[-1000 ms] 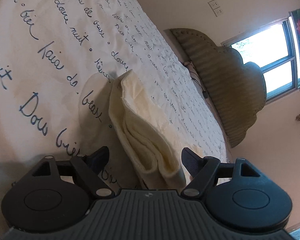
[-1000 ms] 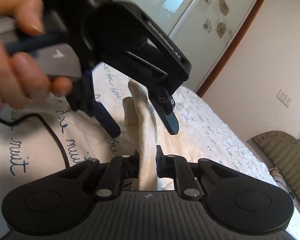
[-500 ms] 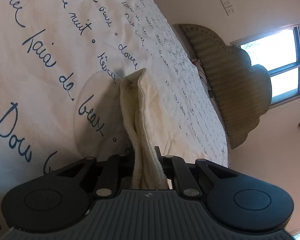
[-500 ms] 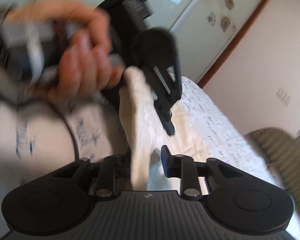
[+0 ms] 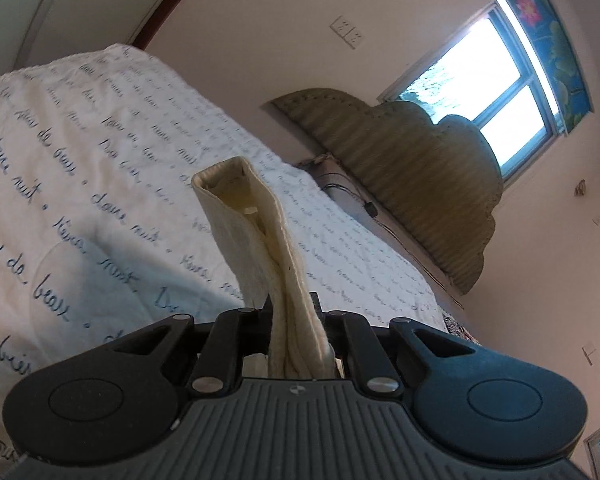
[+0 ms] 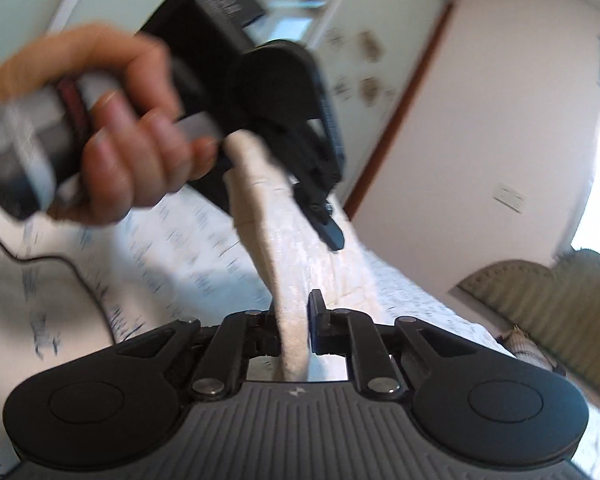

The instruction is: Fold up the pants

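Observation:
The cream pants (image 5: 240, 216) hang as a folded band lifted above the bed. In the left wrist view my left gripper (image 5: 292, 304) is shut on one end of them, and the cloth sticks up and out past the pads. The right wrist view shows my right gripper (image 6: 294, 312) with its jaws closing on the pants (image 6: 276, 240), the pads pressing the cloth. The band runs from there up to the left gripper, whose dark finger (image 6: 328, 228) shows beside the cloth. A hand (image 6: 132, 152) holds that gripper's handle.
A white bed cover (image 5: 100, 160) with blue handwriting lies under both grippers. At its far end are a padded olive headboard (image 5: 420, 184) and a bright window (image 5: 492, 92). A black cable (image 6: 80, 276) trails over the cover at the left.
My left gripper went from open around the pants' edge to shut on it and lifted it off the bed. The right gripper loosened briefly, then closed again, and rose too.

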